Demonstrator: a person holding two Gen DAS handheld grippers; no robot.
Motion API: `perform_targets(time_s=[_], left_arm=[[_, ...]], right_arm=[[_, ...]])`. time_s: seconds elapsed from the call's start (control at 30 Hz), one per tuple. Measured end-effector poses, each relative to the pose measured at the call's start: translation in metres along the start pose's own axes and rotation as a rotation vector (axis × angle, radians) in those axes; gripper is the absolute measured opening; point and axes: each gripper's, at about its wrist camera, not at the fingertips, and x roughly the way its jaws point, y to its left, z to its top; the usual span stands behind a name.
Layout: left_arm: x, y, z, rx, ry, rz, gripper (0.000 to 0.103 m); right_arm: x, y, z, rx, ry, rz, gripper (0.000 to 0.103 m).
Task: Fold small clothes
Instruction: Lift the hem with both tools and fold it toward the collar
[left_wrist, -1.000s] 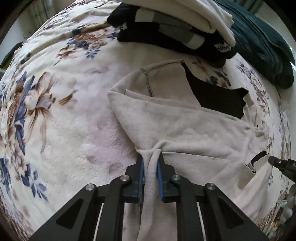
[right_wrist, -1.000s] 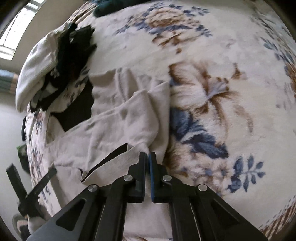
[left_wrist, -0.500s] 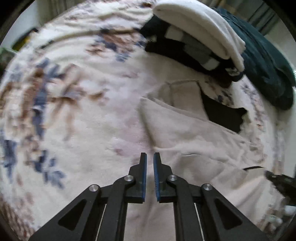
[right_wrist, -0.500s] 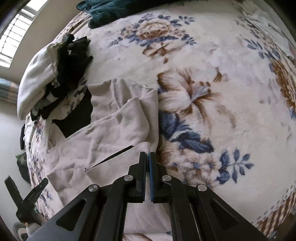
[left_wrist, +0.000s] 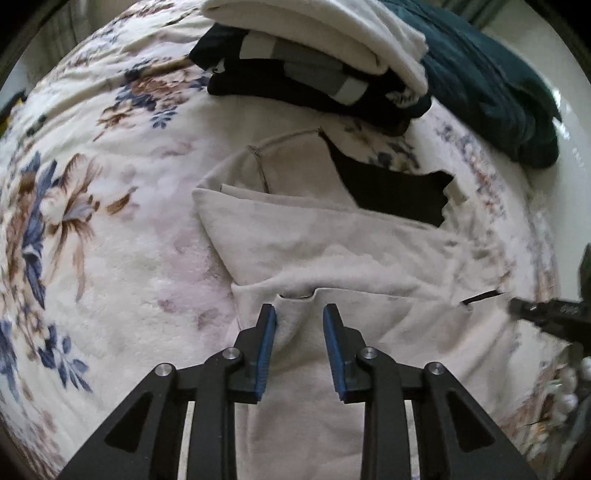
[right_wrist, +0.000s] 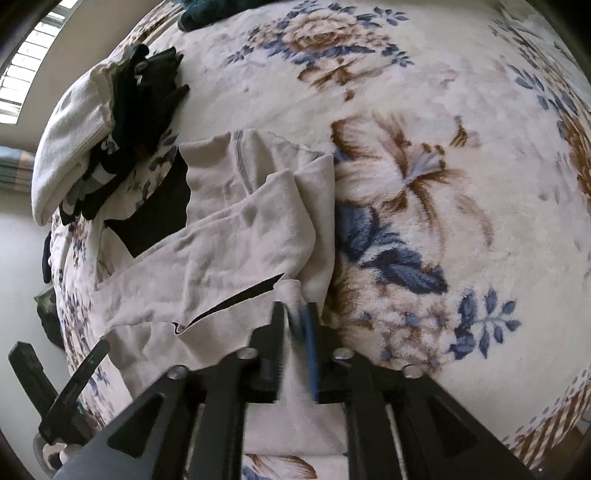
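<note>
- The beige garment (left_wrist: 325, 258) lies partly folded on the floral blanket (left_wrist: 110, 229), just in front of the stack of folded clothes (left_wrist: 314, 55).
- Left gripper (left_wrist: 299, 314) hovers over the garment's near edge, fingers spread well apart with cloth lying loose between them, nothing pinched.
- Right gripper (right_wrist: 293, 314) sits at the garment's right-hand near corner, fingers (right_wrist: 310, 332) only narrowly apart; a ridge of beige cloth rises between them, though motion blur hides whether they grip it.
- A dark teal cloth (left_wrist: 498, 92) lies behind the stack.
</note>
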Motion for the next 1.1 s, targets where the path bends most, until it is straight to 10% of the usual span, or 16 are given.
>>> perform_targets(time_s=[0.2,0.57,0.8,0.97,1.1], left_arm=[[-0.002,0.001,0.001,0.027,-0.076,0.056,0.002],[-0.026,0.036,0.005,-0.099,-0.174,0.080,0.001],[-0.018,0.046,0.003,-0.166,-0.092,-0.110,0.012],[-0.009,0.028,0.000,-0.094,-0.055,-0.110,0.029],[-0.002,0.021,0.003,-0.081,-0.033,-0.106,0.029]], right_arm=[[0.002,0.004,-0.002,-0.025,-0.031,-0.010,0.014],[-0.026,0.002,-0.002,-0.040,-0.156,-0.039,0.004],[-0.011,-0.006,0.003,0.011,-0.043,0.021,0.004],[-0.006,-0.003,-0.002,-0.022,-0.027,0.009,0.045],[0.000,-0.004,-0.005,-0.011,-0.012,0.012,0.048]])
